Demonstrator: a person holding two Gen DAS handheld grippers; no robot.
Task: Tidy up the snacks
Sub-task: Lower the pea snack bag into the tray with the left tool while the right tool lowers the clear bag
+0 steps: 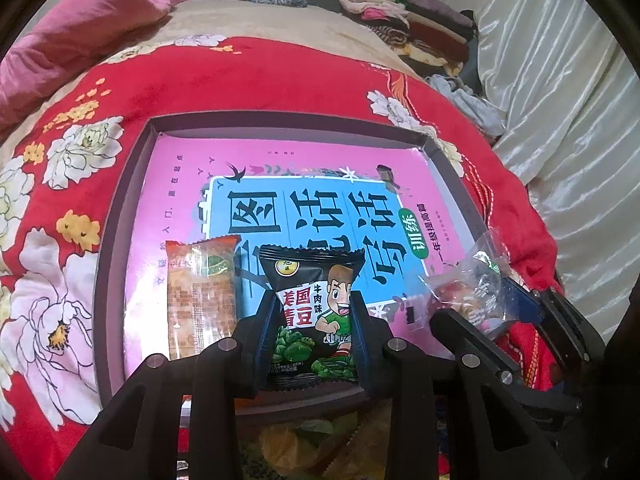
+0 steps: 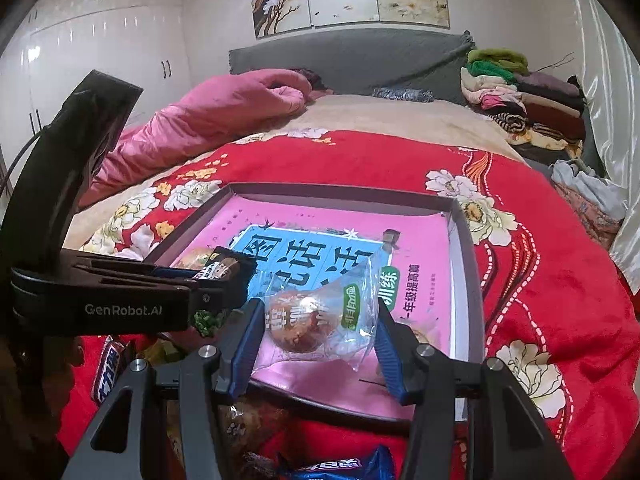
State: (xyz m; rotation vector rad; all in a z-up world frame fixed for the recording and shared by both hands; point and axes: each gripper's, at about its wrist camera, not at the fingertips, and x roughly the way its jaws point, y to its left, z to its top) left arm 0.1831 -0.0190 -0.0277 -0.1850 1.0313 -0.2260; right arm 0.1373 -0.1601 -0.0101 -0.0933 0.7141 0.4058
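- Black-wrapped green pea snack packet (image 1: 310, 312) sits upright between the blue pads of the left gripper (image 1: 312, 320); jaws clenched on its middle, so the printed face stays readable and the packet cannot swing.
- Clear-wrapped pastry packet (image 2: 316, 316) is held by the right gripper (image 2: 316, 320), jaws grasping the crinkled film on both sides; the round pastry hangs between the pads.
- Both packets hover over the near part of the shallow box tray (image 1: 120, 184), which lies on the red floral blanket (image 1: 248, 76) of the bed. A pink book cover (image 1: 192, 168) lines the tray floor.
- An orange-wrapped bar (image 1: 200, 300) already lies flat inside the tray at its near left, long side toward the far wall. Judgement: it starts a row, and the pea packet is lined up just beside it for the next slot.
- Loose snacks remain outside the tray on the blanket below the grippers, among them a blue-wrapped bar (image 2: 340, 466) and a dark bar (image 2: 108, 372).
- Judgement: sorting is at an early stage; the pastry probably goes to the right of the pea packet. The slippery film could shift on release.
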